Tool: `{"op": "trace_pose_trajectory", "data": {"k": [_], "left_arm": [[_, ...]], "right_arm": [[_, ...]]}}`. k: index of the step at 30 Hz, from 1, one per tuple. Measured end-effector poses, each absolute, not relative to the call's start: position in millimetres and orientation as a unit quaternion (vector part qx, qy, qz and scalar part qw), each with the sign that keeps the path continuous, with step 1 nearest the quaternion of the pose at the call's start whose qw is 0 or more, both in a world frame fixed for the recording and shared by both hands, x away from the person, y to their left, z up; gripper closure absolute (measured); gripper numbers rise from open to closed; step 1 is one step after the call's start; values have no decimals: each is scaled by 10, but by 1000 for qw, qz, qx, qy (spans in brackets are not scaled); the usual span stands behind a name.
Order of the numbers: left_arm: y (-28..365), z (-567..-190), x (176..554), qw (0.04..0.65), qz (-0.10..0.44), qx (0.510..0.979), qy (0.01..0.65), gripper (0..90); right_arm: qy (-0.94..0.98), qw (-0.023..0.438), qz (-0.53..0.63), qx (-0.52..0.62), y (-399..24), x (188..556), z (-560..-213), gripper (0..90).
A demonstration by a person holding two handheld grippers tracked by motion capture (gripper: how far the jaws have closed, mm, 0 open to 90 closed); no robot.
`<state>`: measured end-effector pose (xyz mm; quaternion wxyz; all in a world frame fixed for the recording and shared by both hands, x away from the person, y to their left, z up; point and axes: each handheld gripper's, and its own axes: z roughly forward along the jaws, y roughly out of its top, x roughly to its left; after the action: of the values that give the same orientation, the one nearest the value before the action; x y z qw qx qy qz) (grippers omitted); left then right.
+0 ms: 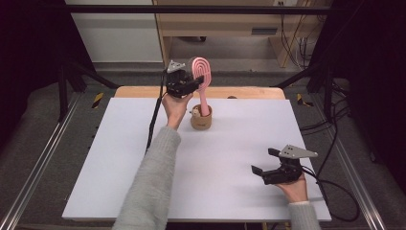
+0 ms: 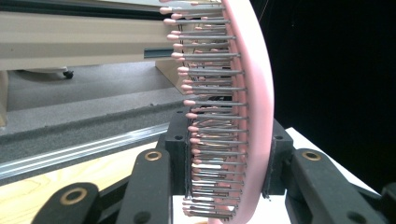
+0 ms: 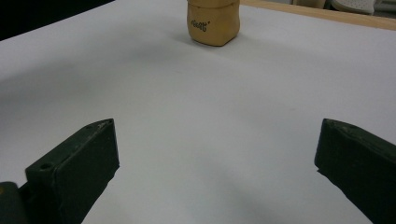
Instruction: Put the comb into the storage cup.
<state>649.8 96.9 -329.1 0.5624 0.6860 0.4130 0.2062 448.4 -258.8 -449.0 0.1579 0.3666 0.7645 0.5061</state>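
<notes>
Left gripper (image 1: 187, 85) is clamped on the head of the pink hairbrush (image 1: 201, 76). The brush stands upright, its handle end down inside the tan cup (image 1: 201, 120) directly beneath, at the table's (image 1: 119, 167) far side. Right gripper (image 1: 265, 163) rests released, well apart, near the front.

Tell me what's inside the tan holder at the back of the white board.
The handle of the pink hairbrush stands in the tan holder, its head clamped by the left tool. A small pale item sits at the rim; the handle's lower end and the holder's bottom are hidden.
</notes>
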Motion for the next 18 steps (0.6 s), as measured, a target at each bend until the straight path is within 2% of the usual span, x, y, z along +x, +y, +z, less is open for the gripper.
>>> {"op": "trace_pose_trajectory", "data": {"k": [18], "left_arm": [[1046,-3553,6520,562,193,681,427,630]], "right_arm": [[767,157,504,365,-2579,4489,-4501,4]]}}
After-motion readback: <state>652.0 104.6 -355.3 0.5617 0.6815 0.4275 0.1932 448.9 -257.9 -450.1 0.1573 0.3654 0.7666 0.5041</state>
